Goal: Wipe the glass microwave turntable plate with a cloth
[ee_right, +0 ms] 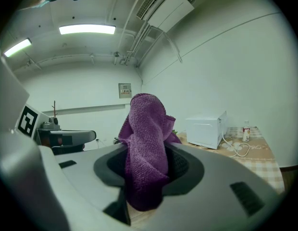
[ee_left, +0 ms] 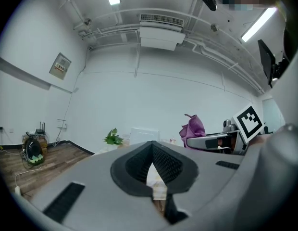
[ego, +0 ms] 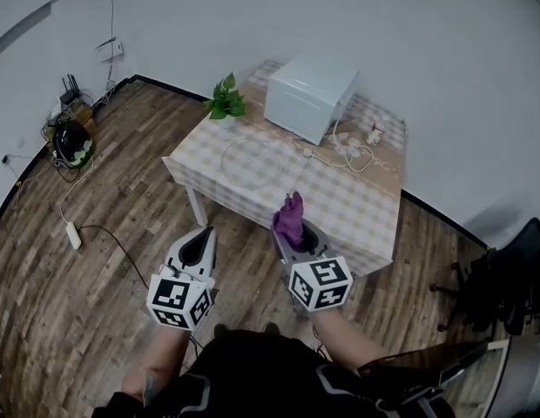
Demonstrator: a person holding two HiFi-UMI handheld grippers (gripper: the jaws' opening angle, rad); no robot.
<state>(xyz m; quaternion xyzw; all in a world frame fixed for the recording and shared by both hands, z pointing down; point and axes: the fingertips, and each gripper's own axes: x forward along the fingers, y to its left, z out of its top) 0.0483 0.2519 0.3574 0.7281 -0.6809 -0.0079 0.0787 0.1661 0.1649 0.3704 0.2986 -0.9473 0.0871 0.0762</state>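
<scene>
Head view: we find the glass turntable plate (ego: 251, 162) lying flat on the counter (ego: 366, 212), in front of the microwave (ego: 310, 97) and toward its left. A plant (ego: 225, 100) stands left of the microwave. The left gripper (ego: 200, 240) and right gripper (ego: 298, 233) are held well apart from the microwave, short of the counter.

Left gripper view: we see its jaws closed together, with nothing between them.

Right gripper view: its jaws clamp the purple cloth (ego: 289, 219), which stands upright out of them.
</scene>
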